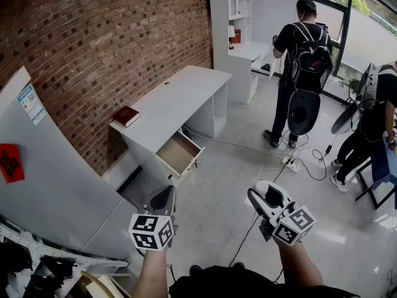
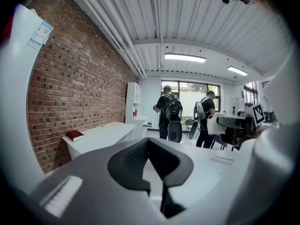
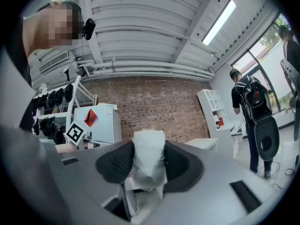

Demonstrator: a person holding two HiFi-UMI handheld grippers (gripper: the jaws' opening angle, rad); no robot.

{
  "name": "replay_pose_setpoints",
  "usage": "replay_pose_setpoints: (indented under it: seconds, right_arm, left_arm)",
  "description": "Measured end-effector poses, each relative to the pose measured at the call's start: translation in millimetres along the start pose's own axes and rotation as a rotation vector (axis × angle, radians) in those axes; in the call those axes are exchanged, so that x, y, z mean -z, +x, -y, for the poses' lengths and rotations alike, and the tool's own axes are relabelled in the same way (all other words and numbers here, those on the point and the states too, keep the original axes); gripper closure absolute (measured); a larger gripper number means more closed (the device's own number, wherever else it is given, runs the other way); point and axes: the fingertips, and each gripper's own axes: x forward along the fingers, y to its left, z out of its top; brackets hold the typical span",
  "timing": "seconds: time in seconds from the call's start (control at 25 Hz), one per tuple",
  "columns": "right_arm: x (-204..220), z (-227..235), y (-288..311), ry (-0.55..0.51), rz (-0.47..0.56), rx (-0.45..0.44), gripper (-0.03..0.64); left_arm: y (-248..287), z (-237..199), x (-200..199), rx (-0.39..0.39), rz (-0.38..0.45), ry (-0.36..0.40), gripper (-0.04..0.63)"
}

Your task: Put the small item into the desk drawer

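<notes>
A white desk [image 1: 173, 98] stands against the brick wall, with its drawer [image 1: 177, 154] pulled open toward me and a red book [image 1: 126, 115] on top. My right gripper [image 1: 265, 194] is at the lower right, well short of the desk. In the right gripper view it [image 3: 149, 158] is shut on a small white crumpled item [image 3: 149, 151]. My left gripper [image 1: 164, 197], at the lower left, points toward the desk. Its pads [image 2: 133, 156] meet with nothing between them. The left gripper view also shows the desk [image 2: 101, 134] and the white item [image 2: 216, 124].
Two people with backpacks stand at the back right, one [image 1: 301, 54] by a white shelf unit [image 1: 232, 17], the other [image 1: 378, 117] at the frame edge. A power strip and cables [image 1: 290, 162] lie on the floor. A white cabinet [image 1: 49, 166] stands close at my left.
</notes>
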Motion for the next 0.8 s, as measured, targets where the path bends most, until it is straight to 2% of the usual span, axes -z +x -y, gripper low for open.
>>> replay_pose_setpoints:
  seconds: [0.16,0.32,0.52,0.64,0.8]
  right_arm:
    - [0,11,-2,-0.011,-0.004,0.001,0.44]
    - [0,24,6,-0.086,-0.035,-0.025,0.44]
    - [-13,52,3,-0.064,0.018,0.007,0.44]
    - [-11,60,-4,-0.067,0.005,0.003,0.44]
    - [-18,73,-19,-0.077,-0.001,-0.029,0.44]
  left_arm:
    - [10,8,3,0.006,-0.013,0.012,0.583]
    - [26,11,-10,0.035,-0.006,0.019,0.583]
    - [41,6,-23,-0.035,0.033,0.002,0.583]
    - [47,19,-20,-0.02,0.039,-0.009,0.583]
    - [54,40,-19,-0.026,0.025,0.018,0.583]
